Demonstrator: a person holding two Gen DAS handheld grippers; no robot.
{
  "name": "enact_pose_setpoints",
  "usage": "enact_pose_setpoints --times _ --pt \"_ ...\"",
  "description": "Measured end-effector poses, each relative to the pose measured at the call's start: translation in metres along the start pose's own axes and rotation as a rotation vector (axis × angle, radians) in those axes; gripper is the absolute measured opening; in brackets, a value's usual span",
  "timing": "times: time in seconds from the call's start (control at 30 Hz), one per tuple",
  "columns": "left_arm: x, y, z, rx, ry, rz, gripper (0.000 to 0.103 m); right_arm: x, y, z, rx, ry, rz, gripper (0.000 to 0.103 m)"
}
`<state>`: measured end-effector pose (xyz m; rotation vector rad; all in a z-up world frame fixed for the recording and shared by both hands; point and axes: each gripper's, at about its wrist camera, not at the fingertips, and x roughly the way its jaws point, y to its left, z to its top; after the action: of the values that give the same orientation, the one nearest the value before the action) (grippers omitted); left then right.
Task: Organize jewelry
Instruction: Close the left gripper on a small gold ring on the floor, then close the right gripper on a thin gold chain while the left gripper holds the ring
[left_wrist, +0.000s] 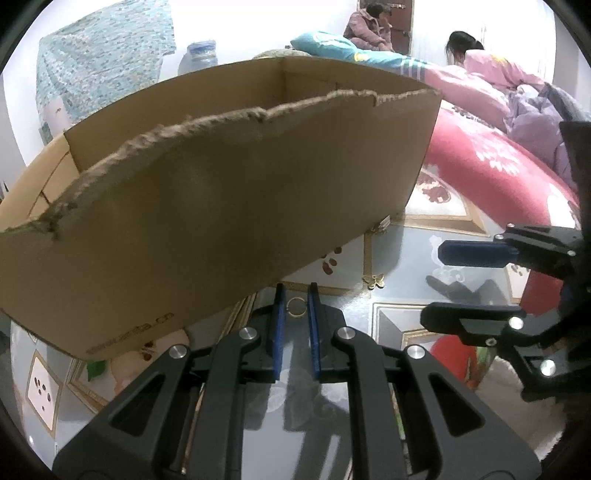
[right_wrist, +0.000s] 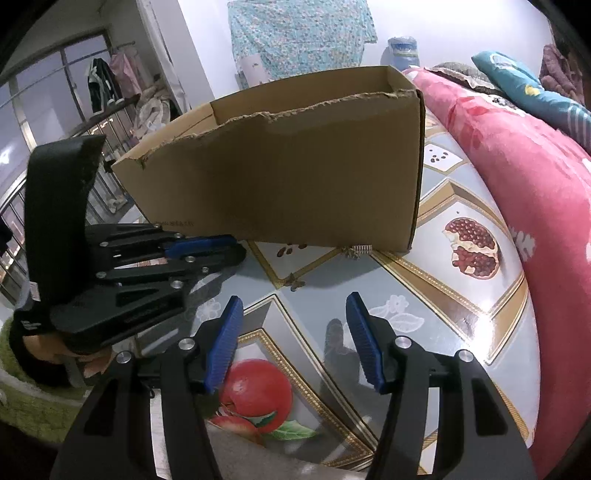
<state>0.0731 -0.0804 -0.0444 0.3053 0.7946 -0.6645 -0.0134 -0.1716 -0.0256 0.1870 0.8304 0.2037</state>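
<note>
A gold ring (left_wrist: 296, 307) lies on the glass tabletop between the blue pads of my left gripper (left_wrist: 296, 295). The jaws stand narrowly apart around the ring without clearly clamping it. A gold butterfly brooch (left_wrist: 373, 281) lies to its right; it shows as a small piece (right_wrist: 294, 283) in the right wrist view. Another small piece (right_wrist: 356, 251) lies at the foot of the open cardboard box (left_wrist: 221, 192), also in the right wrist view (right_wrist: 295, 166). My right gripper (right_wrist: 293, 332) is open and empty over the table, and shows at the right of the left wrist view (left_wrist: 436, 280).
The table (right_wrist: 424, 280) has a fruit-pattern cover under glass. A bed with a red quilt (right_wrist: 546, 184) lies along the right. Two people sit on the far side of the bed (left_wrist: 469, 55). A green cushion (right_wrist: 22, 398) is at the left.
</note>
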Motion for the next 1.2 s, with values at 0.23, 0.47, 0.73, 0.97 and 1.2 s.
enact_pose_setpoints --times 0.23,0.47,0.73,0.97,1.2 --pt "-0.009 0.007 -0.005 -0.037 -0.006 -0.008 0.011 -0.001 -0.001 0.006 -0.011 -0.016 -0.038 0.05" --pt "-0.01 0.012 -0.01 -0.063 -0.004 -0.008 0.011 0.014 -0.014 0.021 0.044 -0.009 -0.105 0.038" --pt "-0.008 0.015 -0.008 -0.07 -0.009 -0.013 0.011 0.038 -0.015 0.03 0.098 0.013 -0.187 0.031" --pt "-0.005 0.019 -0.008 -0.078 -0.005 -0.02 0.011 0.041 -0.005 0.032 0.149 -0.004 -0.282 0.023" --pt "-0.006 0.019 -0.007 -0.081 -0.007 -0.018 0.011 0.039 -0.021 0.035 0.2 0.017 -0.269 0.003"
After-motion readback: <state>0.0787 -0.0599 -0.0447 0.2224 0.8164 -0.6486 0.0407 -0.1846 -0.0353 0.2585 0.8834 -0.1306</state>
